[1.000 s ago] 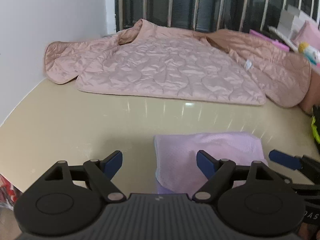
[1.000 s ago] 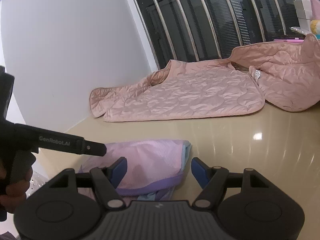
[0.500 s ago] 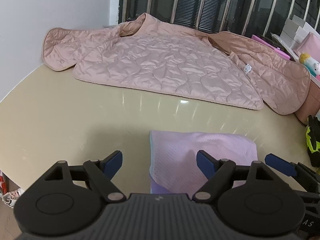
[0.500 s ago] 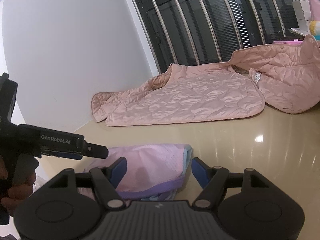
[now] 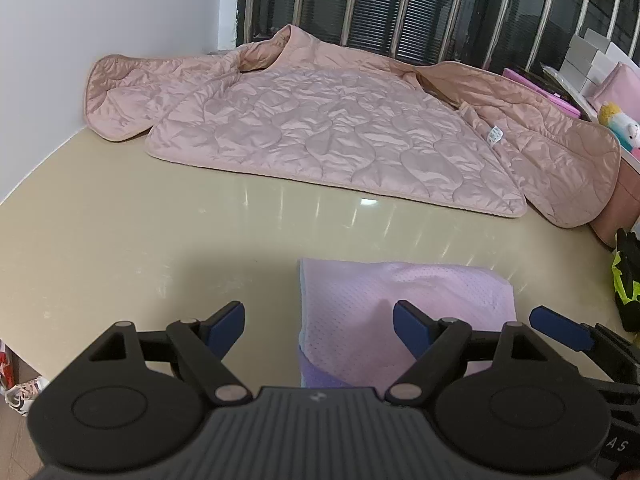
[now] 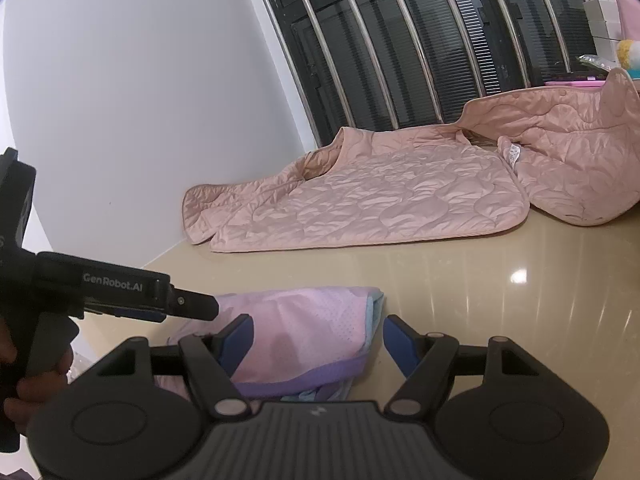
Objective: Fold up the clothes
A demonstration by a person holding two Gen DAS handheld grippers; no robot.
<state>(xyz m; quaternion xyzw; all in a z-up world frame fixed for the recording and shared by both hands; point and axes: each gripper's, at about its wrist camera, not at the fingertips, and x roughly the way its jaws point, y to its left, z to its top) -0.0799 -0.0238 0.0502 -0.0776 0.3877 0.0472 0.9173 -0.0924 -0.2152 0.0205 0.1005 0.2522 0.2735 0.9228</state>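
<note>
The folded pink garment (image 5: 404,312) lies flat on the beige table (image 5: 160,240), near its front edge, its long axis running side to side across the left wrist view; the quilted pink jacket (image 5: 340,136) lies spread well behind it, collar toward the window bars (image 5: 400,4). The left gripper (image 5: 318,320) hangs over the garment's left edge, jaws wide, gripping nothing; the right gripper (image 6: 318,334) stands open above its right edge, empty.
</note>
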